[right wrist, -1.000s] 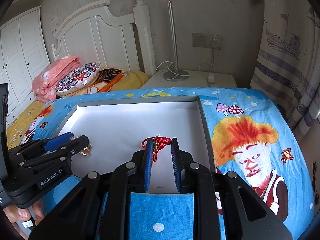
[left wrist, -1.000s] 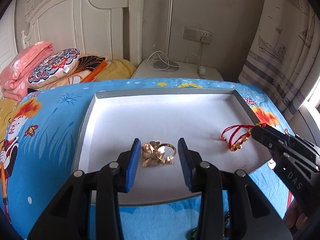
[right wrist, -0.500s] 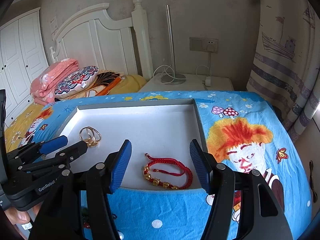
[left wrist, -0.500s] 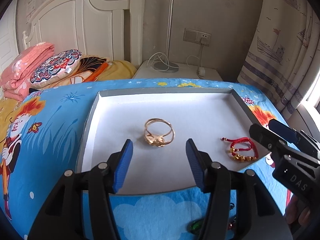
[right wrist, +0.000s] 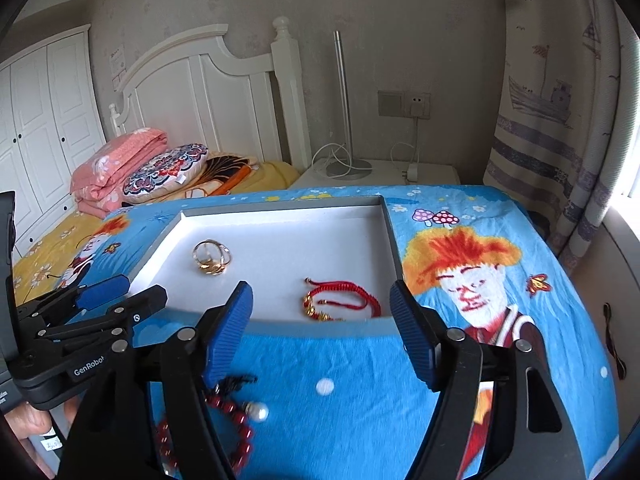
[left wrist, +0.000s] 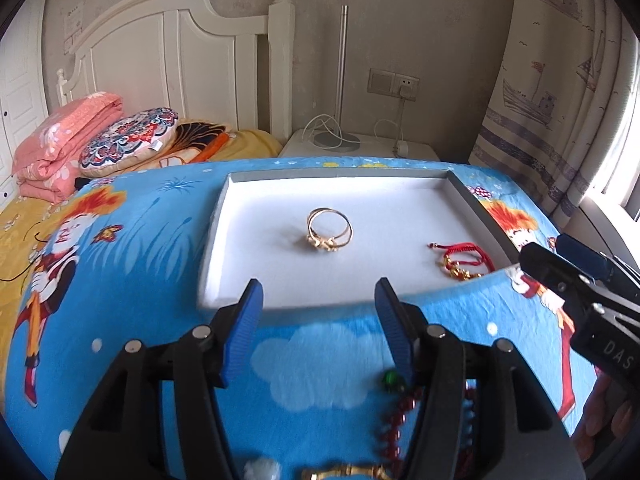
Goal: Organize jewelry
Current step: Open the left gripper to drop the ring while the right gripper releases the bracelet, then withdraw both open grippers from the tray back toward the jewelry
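A white-lined grey tray (left wrist: 476, 208) (right wrist: 390, 232) lies on the blue cartoon bedspread. In it lie a gold bangle (left wrist: 330, 228) (right wrist: 211, 258) and a red cord bracelet with gold beads (left wrist: 460, 258) (right wrist: 340, 300). My left gripper (left wrist: 318, 324) is open and empty, just short of the tray's near edge. My right gripper (right wrist: 322, 332) is open and empty, near the tray's front right corner. A dark red bead bracelet (left wrist: 394, 424) (right wrist: 228, 428), a pearl (right wrist: 258, 412) and a gold piece (left wrist: 344, 472) lie on the bedspread under the grippers.
Pillows and a folded pink blanket (left wrist: 64, 136) lie at the headboard on the left. A white nightstand (left wrist: 360, 148) with a lamp pole and cables stands behind the bed. A curtain (left wrist: 560, 100) hangs at the right.
Both grippers opened, let go of the gold bangle and the red bracelet in the tray, and pulled back toward me past the tray's near edge.
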A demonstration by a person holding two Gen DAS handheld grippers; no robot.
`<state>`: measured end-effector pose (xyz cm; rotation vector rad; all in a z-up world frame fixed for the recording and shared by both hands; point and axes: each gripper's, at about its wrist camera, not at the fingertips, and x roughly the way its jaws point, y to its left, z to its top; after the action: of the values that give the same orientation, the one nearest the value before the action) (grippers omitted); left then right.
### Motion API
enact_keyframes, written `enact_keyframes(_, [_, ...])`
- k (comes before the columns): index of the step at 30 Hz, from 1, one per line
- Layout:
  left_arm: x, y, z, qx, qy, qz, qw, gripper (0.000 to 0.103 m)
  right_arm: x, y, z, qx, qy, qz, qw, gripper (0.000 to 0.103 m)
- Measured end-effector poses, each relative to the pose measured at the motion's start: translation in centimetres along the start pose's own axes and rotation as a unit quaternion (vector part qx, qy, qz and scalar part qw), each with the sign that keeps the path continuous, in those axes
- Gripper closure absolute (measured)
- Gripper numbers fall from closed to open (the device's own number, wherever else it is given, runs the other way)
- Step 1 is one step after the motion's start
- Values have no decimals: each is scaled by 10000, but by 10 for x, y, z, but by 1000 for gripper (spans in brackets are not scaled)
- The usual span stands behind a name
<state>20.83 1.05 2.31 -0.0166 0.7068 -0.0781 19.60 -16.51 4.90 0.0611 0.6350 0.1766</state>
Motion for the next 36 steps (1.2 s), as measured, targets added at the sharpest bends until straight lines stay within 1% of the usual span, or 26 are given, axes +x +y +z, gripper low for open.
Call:
enact_keyframes(6, [-30, 0, -11, 42, -217, 83, 9997, 46, -33, 1, -18, 66, -149, -12, 9999, 35])
enact_keyframes(9, [-49, 1, -20, 68, -347, 71, 9993, 44, -46, 5, -27, 23, -172, 23, 9998, 33])
enact_keyframes(12, [-61, 1, -28, 54, -411, 74, 9991, 43, -62, 6, -38, 26, -241, 42, 9997, 30])
enact_keyframes(15, [-74, 1, -38, 67, -467, 33, 9989, 43, -74, 4, -47, 78, -309, -3, 9995, 29])
enact_keyframes(21, [-92, 13, -57, -13, -525, 73, 9986, 43, -89, 4, -66, 70, -260, -66, 9996, 29])
enact_keyframes(27, [-102, 21, -80, -87, -493, 102, 9987, 44, -96, 1, -81, 79, -199, -159, 9996, 29])
enact_keyframes(36, [-112, 16, -110, 65, -431, 55, 9990, 44, -110, 2, -100, 121, -163, -66, 9998, 28])
